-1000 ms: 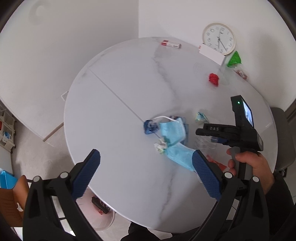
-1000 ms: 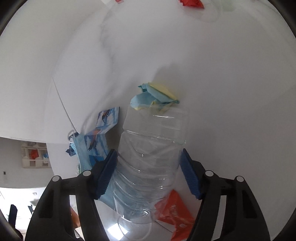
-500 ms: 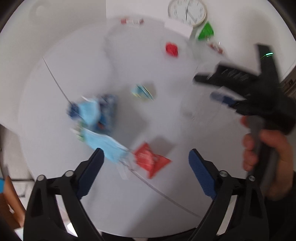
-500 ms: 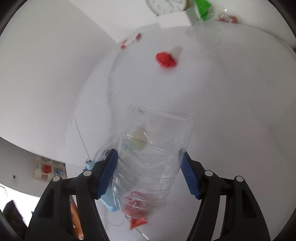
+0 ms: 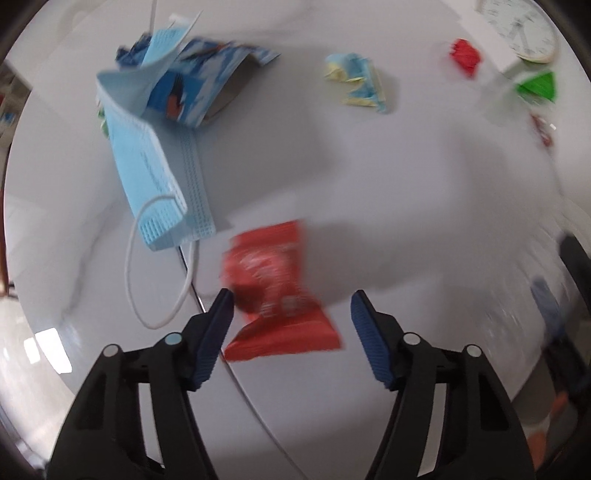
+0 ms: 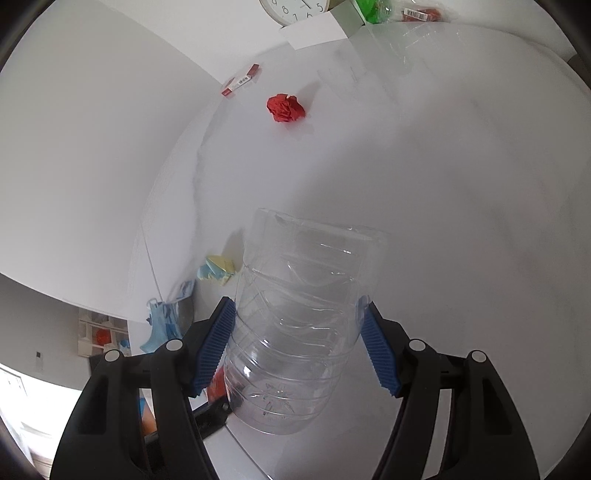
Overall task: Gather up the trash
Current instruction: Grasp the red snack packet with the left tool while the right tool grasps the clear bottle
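From the left wrist camera, the left tongs (image 5: 291, 299) point down at the white desk (image 5: 406, 192) with their jaws closing. A red snack wrapper (image 5: 277, 291) lies between the blue pads; the left pad is at its edge, the right pad stands clear, so nothing is gripped. Just beyond it lies a light blue face mask (image 5: 162, 177) with its ear loop trailing toward the tongs, partly covering a blue printed carton (image 5: 199, 85). Farther off are a crumpled yellow-and-blue paper (image 5: 356, 83), a red paper ball (image 5: 466, 55), a green scrap (image 5: 537, 85) and a wall clock (image 5: 521, 27).

From the right wrist camera, the right tongs (image 6: 297, 339) are clenched on a clear cut-off plastic bottle (image 6: 303, 317), both pads pressing its ribbed sides, its open end facing away. Beyond it on the desk sit the red paper ball (image 6: 286, 108), a red-and-white box (image 6: 240, 80) and the crumpled yellow-and-blue paper (image 6: 218, 270); the mask (image 6: 160, 325) hangs at the desk edge.
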The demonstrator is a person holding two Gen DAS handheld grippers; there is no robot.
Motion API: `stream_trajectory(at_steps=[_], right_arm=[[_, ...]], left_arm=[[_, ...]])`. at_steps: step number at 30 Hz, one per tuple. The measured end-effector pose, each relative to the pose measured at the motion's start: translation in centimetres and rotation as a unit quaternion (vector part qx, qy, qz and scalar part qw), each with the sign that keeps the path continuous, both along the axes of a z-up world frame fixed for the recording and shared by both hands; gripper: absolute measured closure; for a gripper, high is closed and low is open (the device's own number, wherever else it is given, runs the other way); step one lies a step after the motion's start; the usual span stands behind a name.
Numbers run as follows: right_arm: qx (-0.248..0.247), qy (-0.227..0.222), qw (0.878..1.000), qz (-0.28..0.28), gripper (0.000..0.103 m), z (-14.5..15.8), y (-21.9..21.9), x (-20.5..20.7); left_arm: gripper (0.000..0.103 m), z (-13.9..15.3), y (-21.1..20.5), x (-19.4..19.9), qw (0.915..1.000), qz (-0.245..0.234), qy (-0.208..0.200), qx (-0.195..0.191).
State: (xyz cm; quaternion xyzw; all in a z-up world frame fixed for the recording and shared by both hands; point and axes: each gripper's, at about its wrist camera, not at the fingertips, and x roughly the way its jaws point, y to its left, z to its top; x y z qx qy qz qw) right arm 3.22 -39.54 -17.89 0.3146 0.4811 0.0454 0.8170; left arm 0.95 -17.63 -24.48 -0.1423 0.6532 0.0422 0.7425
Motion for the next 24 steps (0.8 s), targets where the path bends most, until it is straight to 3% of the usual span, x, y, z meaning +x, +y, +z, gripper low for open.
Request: stream_trajectory(at_steps=[5, 11, 14, 18, 21, 24], right_arm=[[-0.002, -0.003, 1.0, -0.005, 0.034, 0.4, -0.8, -0.6], [-0.012, -0.009, 1.0, -0.003, 0.034, 1.1, -1.1, -0.7], [-0.027, -0.015, 0.999, 0.014, 0.034, 2.0, -0.3, -0.8], [-0.061, -0.034, 0.996, 0.058, 0.034, 4.3, 2.5, -0.9], [-0.082, -0.055, 0.988, 0.119, 0.034, 6.6, 6.6, -0.8], [-0.077, -0.08, 0.975, 0.194, 0.034, 8.7, 12.1, -0.8]], left_arm=[[0.058, 0.7, -1.6, -0.1, 0.9996, -0.014, -0.015, 0.02], [0.061, 1.6, -1.7, -1.0, 0.9986, -0.042, -0.03, 0.004], [0.062, 3.6, -1.2, -1.3, 0.9957, -0.069, -0.062, 0.001], [0.062, 8.9, 2.3, -1.9, 0.9872, -0.093, -0.13, -0.004], [0.062, 12.9, 7.4, -2.9, 0.9839, -0.074, -0.163, 0.0], [0.062, 15.1, 14.2, -4.5, 0.9823, -0.042, -0.18, 0.031]])
